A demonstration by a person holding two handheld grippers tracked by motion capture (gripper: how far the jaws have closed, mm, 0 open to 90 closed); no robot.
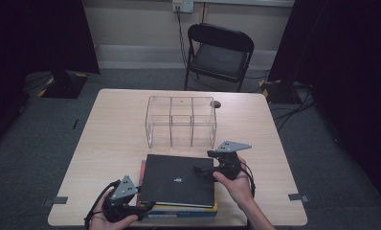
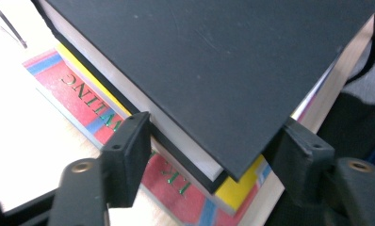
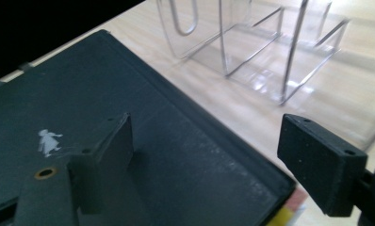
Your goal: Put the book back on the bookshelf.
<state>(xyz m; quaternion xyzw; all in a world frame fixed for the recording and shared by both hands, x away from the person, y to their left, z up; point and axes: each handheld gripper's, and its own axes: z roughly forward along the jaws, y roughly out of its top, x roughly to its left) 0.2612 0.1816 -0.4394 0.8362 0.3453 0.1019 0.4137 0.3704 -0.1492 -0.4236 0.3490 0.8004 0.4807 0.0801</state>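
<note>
Black hardcover book lying flat atop a short stack, near table edge, just in front of the clear acrylic organizer; landmark for all below. Under it: yellow-edged book, then red-covered book with green lettering, offset so their edges peek out at the black book's near corner. Left gripper at that near-left corner, jaws apart and straddling the corner on both sides, pads not pressing; likely lined up to pinch the top book alone, clear of the two below. Right gripper at the black book's far-right corner, jaws wide apart, one over the cover, the other off the edge toward the organizer; nothing gripped. Opposite-corner placement suits a balanced two-handed lift. Organizer compartments empty, upright, probably the destination.
</note>
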